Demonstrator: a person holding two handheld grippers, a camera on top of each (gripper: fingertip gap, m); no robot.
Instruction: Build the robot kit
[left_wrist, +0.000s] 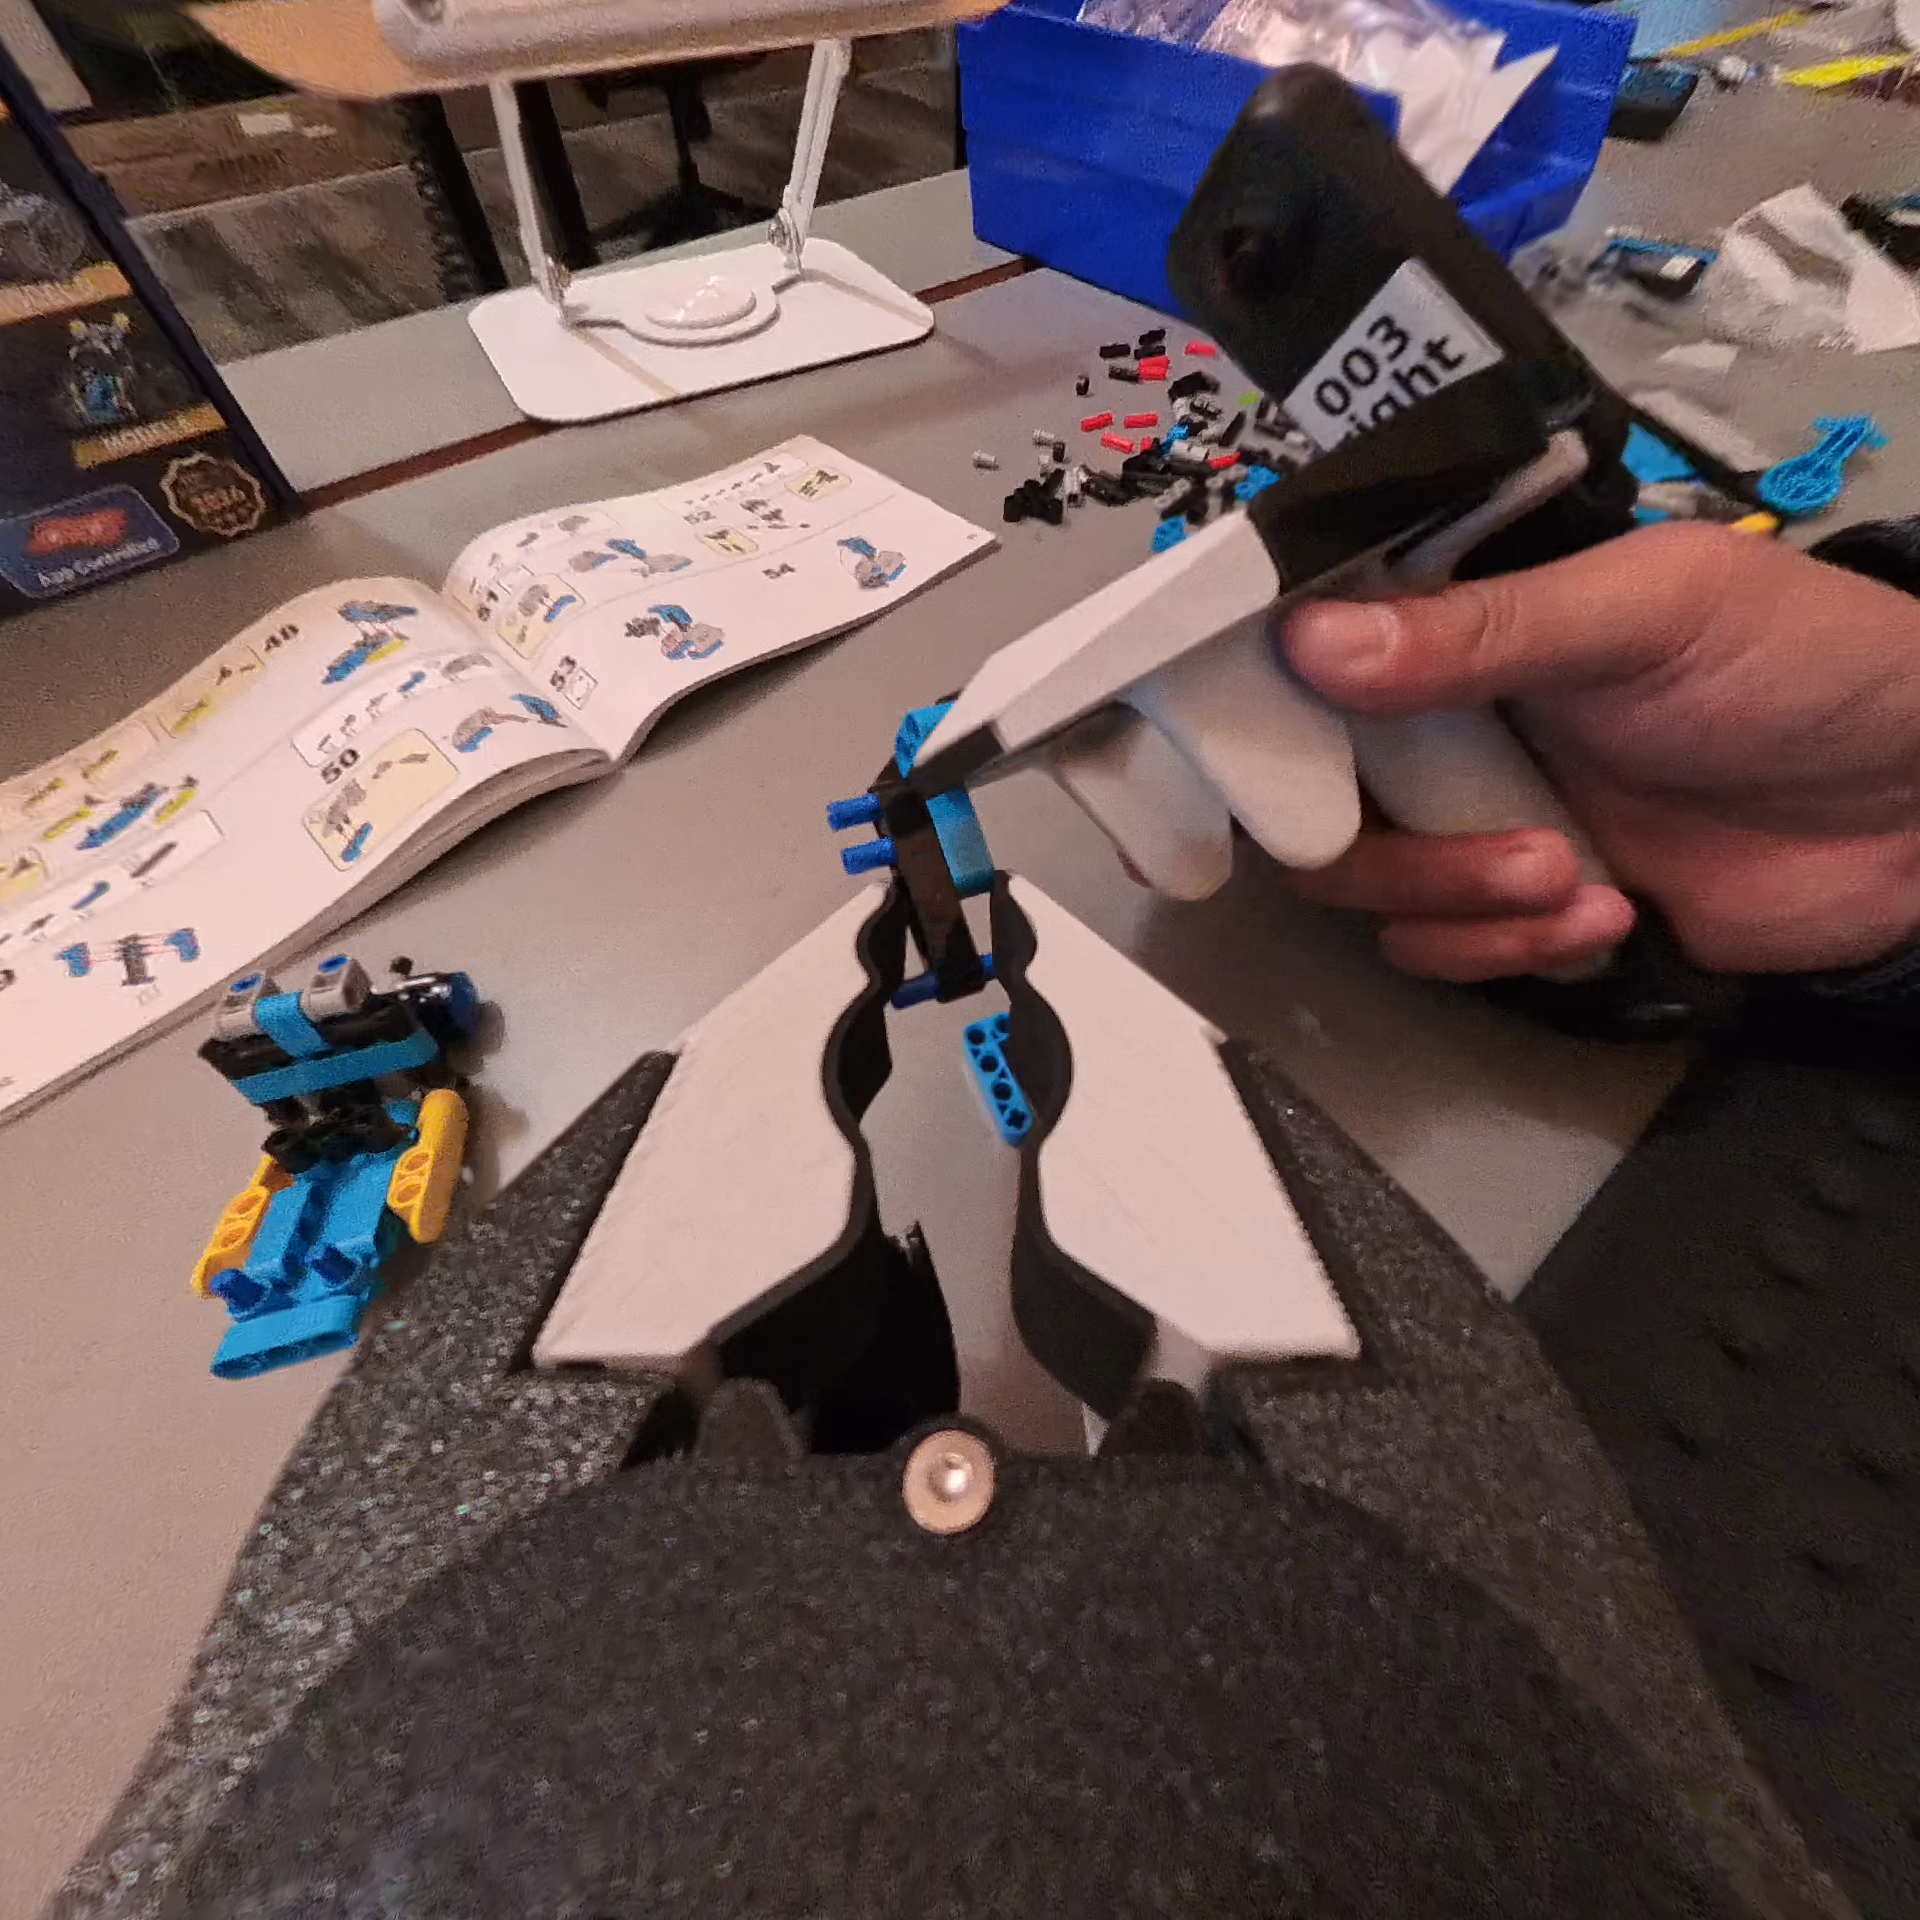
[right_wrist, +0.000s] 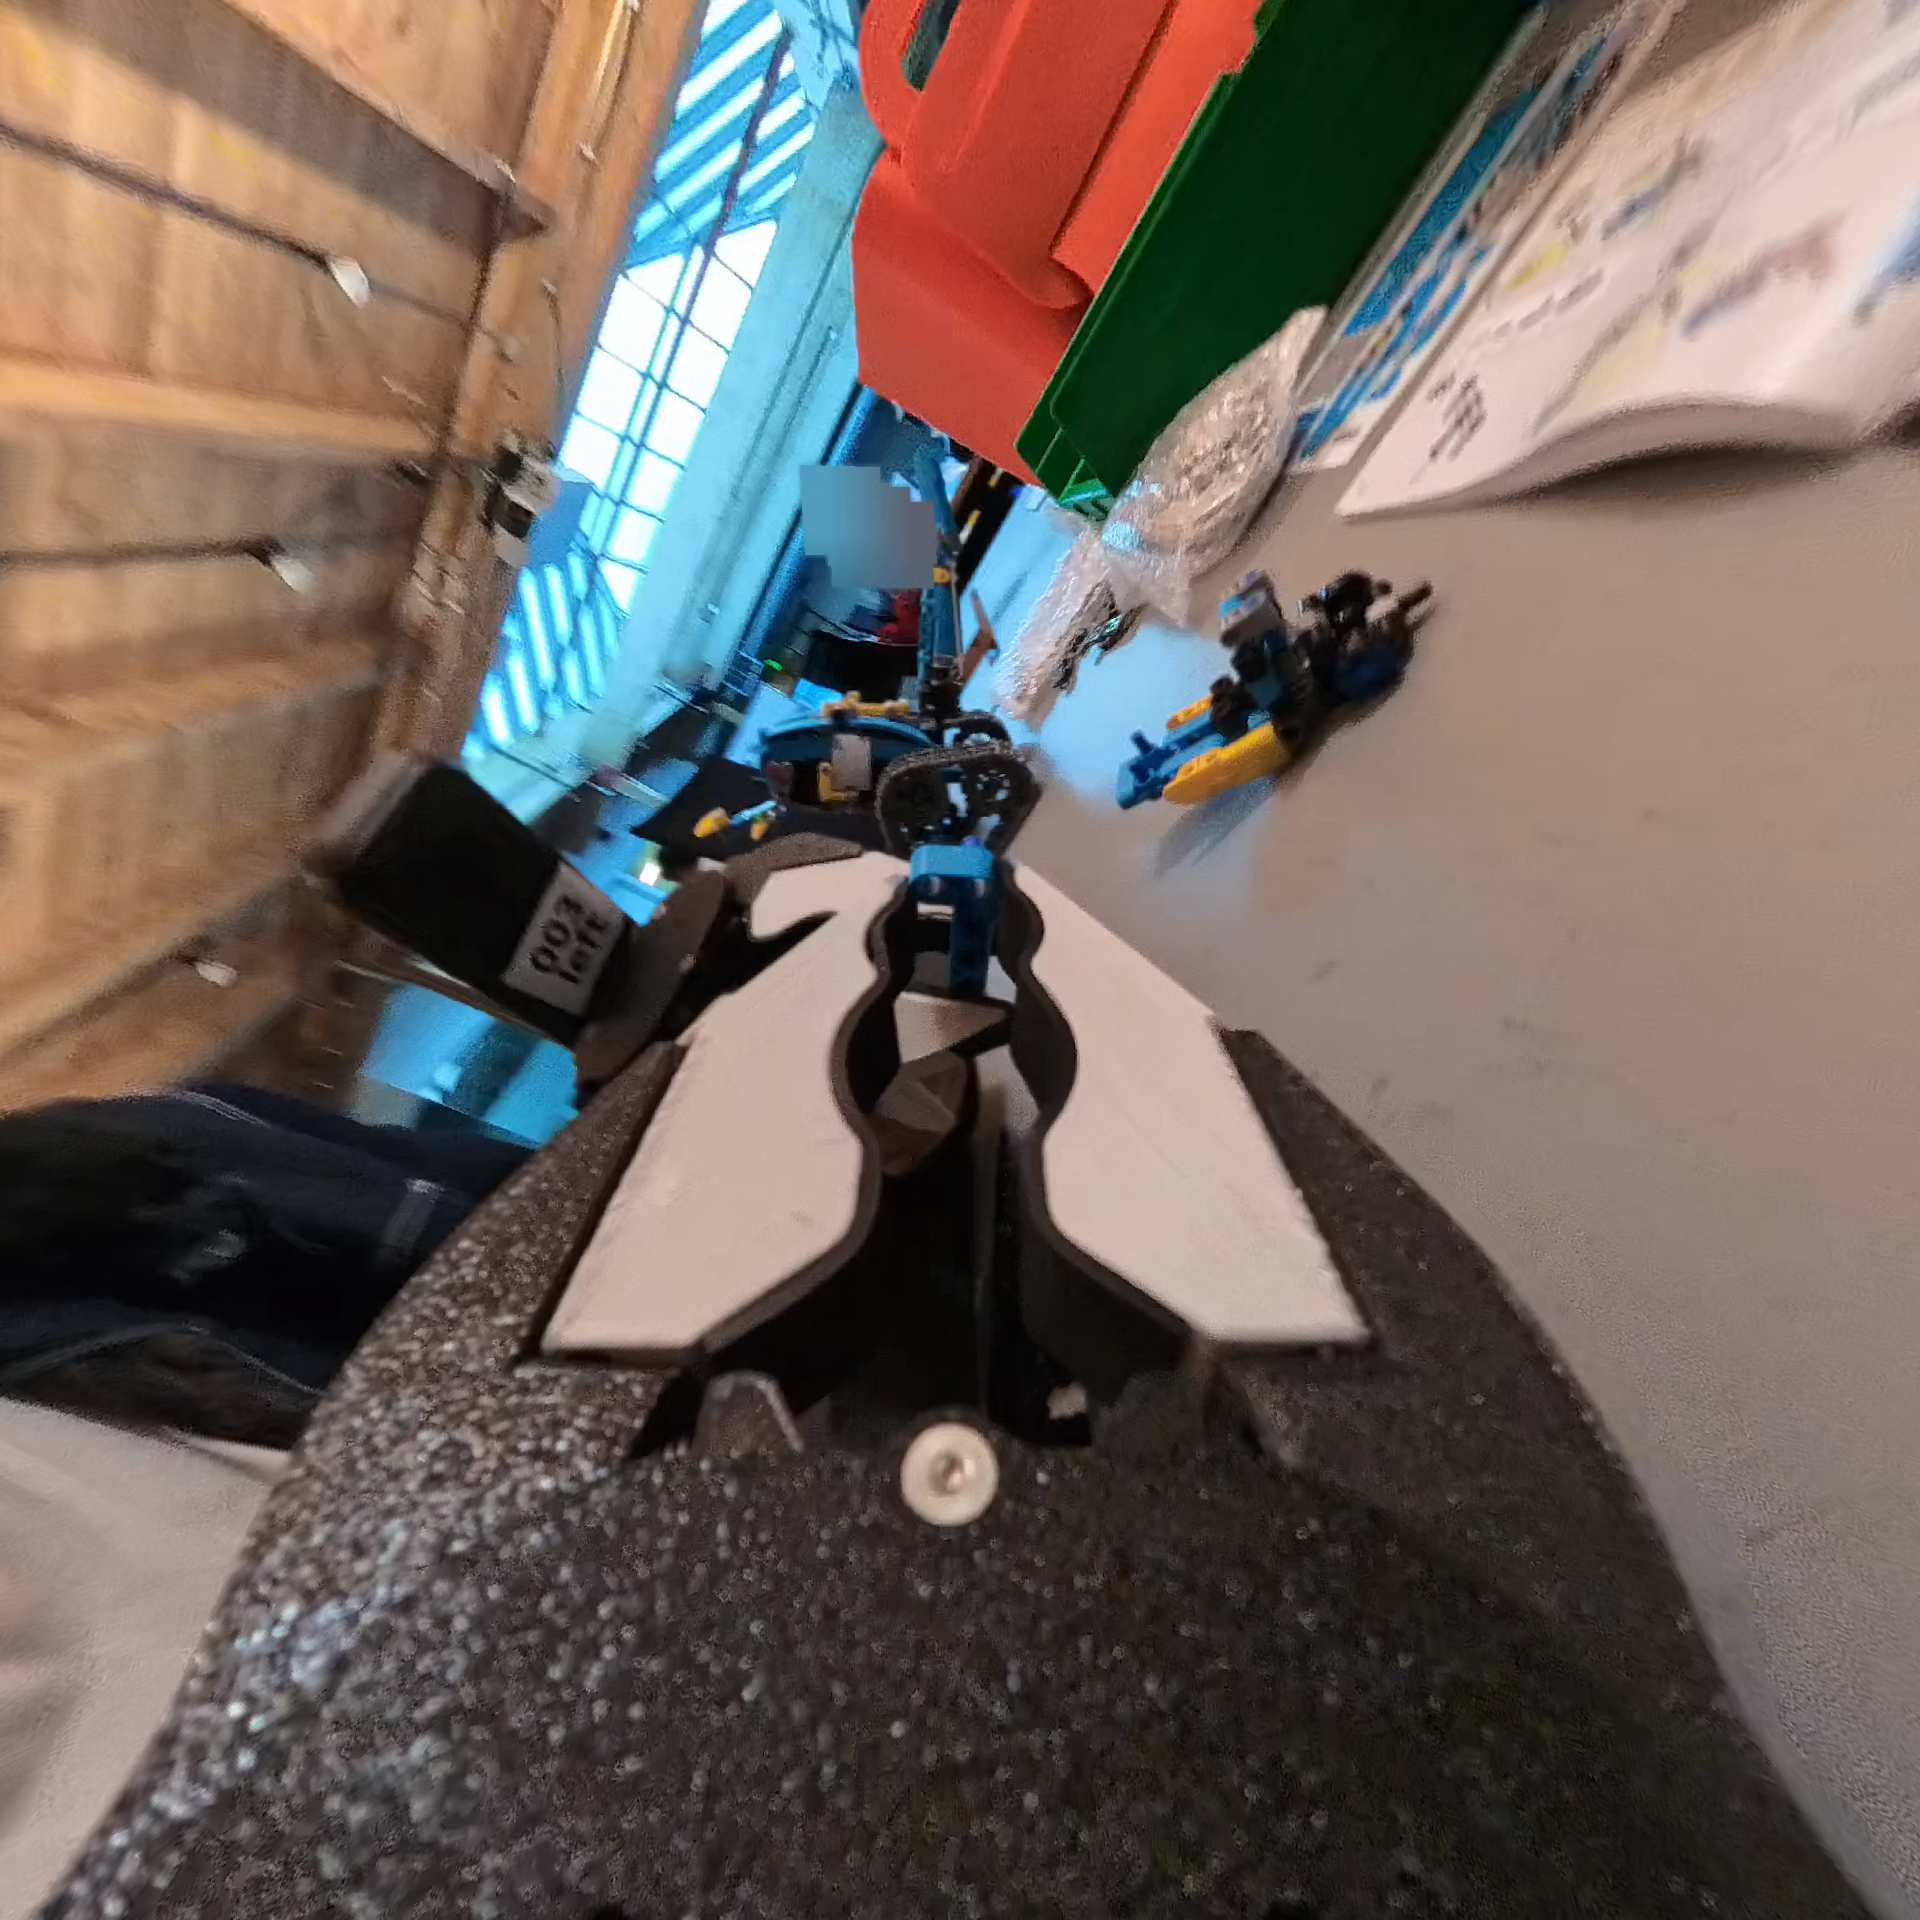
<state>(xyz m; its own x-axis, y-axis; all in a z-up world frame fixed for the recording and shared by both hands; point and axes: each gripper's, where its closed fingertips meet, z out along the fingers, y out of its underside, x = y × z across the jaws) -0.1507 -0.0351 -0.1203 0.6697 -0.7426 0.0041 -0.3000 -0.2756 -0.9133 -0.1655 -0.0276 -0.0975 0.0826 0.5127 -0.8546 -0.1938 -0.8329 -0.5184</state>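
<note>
A small black-and-blue brick assembly with blue pins is held above the grey table by both grippers. My left gripper is shut on its lower black part. My right gripper, held by a hand, comes in from the right and is shut on its upper blue part. In the right wrist view my right gripper pinches the blue piece, and the left gripper's body shows at left. A blue beam with holes shows between the left fingers; I cannot tell if it is attached.
A blue, yellow and black partial model lies on the table to the left. An open instruction booklet lies behind it. Loose small parts, a blue bin and a white stand base sit farther back. My left and right fingertips are right by each other.
</note>
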